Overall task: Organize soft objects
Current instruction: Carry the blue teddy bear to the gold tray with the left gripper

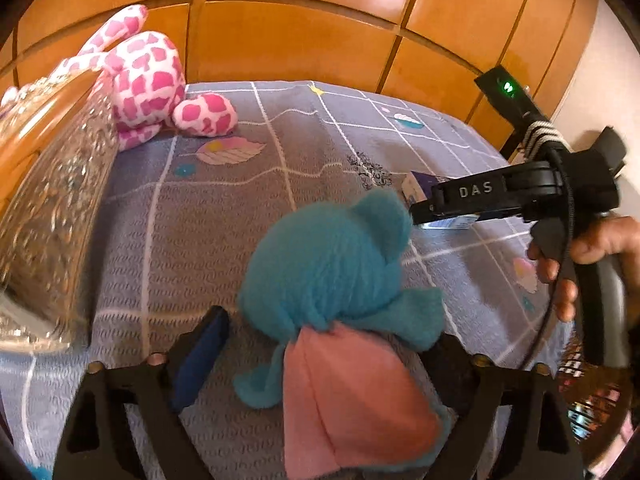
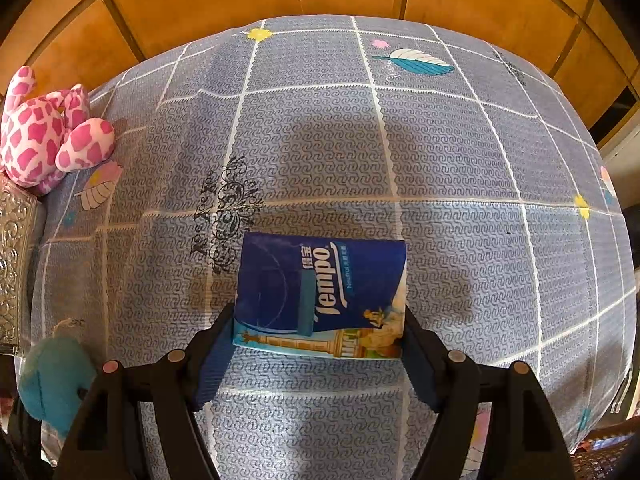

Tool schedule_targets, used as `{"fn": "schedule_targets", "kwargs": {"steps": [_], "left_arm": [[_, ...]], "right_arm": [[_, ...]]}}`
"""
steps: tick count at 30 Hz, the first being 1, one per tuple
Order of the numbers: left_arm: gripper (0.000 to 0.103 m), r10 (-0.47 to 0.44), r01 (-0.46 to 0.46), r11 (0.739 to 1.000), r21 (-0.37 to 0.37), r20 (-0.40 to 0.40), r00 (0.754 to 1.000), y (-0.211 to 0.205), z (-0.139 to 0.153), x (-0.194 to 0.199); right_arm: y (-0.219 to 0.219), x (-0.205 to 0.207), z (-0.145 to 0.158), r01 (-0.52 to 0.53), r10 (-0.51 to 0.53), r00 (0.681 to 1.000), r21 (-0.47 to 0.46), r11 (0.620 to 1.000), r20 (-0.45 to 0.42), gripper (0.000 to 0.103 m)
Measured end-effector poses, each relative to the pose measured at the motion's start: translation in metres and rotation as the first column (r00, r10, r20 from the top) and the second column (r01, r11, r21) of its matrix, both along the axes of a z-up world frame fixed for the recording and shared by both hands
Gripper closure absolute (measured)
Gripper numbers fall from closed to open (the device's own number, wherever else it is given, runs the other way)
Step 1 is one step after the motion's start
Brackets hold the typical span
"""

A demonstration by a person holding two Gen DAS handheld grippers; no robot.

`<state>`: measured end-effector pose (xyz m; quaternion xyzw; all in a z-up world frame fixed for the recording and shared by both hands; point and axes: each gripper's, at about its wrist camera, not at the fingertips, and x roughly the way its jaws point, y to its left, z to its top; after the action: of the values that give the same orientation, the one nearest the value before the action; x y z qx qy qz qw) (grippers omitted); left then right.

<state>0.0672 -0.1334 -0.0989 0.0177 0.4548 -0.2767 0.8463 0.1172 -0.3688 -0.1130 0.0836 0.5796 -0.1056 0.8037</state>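
A teal plush toy (image 1: 332, 264) with a pink skirt sits between the fingers of my left gripper (image 1: 320, 352) above the grey patterned bedspread (image 1: 224, 220). The jaws stand wide around it; the left pad is apart from it and the right pad is hidden. My right gripper (image 2: 318, 344) is shut on a blue Tempo tissue pack (image 2: 320, 296), one pad on each side. The teal plush also shows at the lower left of the right wrist view (image 2: 52, 380). A pink-and-white spotted plush (image 1: 148, 80) lies at the far left of the bed; it also shows in the right wrist view (image 2: 48, 136).
A silver embossed box (image 1: 52, 208) stands at the bed's left edge, also in the right wrist view (image 2: 12, 264). Orange wooden panels (image 1: 300, 32) back the bed. The right gripper body and the hand (image 1: 580, 248) holding it show at right in the left wrist view.
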Motion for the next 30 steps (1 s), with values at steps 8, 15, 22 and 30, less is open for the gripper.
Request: {"fn": "schedule_targets", "kwargs": {"steps": [8, 15, 22, 30], "left_arm": [[0.046, -0.011, 0.006, 0.998, 0.058, 0.075, 0.997, -0.005, -0.006, -0.008], [0.051, -0.004, -0.003, 0.997, 0.077, 0.094, 0.996, -0.005, -0.004, -0.013], [0.053, 0.013, -0.018, 0.999, 0.039, 0.14, 0.99, 0.005, 0.017, -0.025], [0.052, 0.033, -0.037, 0.999, 0.023, 0.165, 0.986, 0.014, 0.035, -0.033]], "right_arm": [[0.001, 0.002, -0.003, -0.017, 0.017, 1.0, -0.031, 0.999, -0.002, 0.027], [0.0, 0.002, -0.002, -0.021, 0.02, 1.0, -0.029, 0.999, -0.007, 0.027], [0.003, 0.005, -0.003, -0.042, 0.042, 0.999, -0.053, 0.998, -0.003, 0.028], [0.008, 0.001, -0.002, -0.048, 0.048, 0.999, -0.064, 0.997, 0.003, 0.028]]}}
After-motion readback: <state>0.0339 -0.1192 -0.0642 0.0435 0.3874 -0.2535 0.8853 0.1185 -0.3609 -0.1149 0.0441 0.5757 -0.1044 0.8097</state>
